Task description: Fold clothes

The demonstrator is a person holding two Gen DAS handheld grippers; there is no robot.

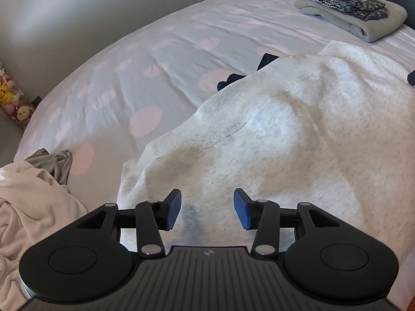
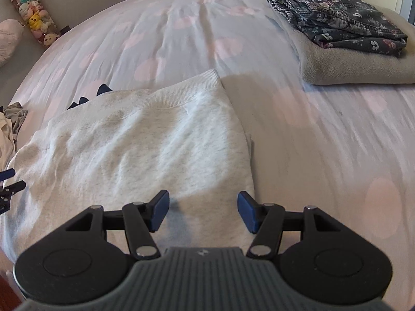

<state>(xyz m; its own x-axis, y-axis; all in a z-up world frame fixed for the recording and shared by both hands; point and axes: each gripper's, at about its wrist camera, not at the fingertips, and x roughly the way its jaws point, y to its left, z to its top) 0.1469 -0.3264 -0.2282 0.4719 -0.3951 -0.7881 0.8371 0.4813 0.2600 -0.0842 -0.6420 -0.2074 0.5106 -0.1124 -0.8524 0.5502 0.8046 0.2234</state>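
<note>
Both claws are being held wide and empty: the left claw (image 1: 207,208) and right claw (image 2: 203,212) are hovering over a pale grey sweatshirt (image 2: 145,140) lying on the spotted bed (image 2: 181,39), with folded clothes (image 2: 345,36) stacked beyond.

Your left wrist view looks low and close across the grey sweatshirt (image 1: 259,142) toward the folded stack (image 1: 352,15) far off. Your right wrist view faces the same way from the sweatshirt's right edge, nearer the stack. Both share the bed (image 2: 181,39).
</note>
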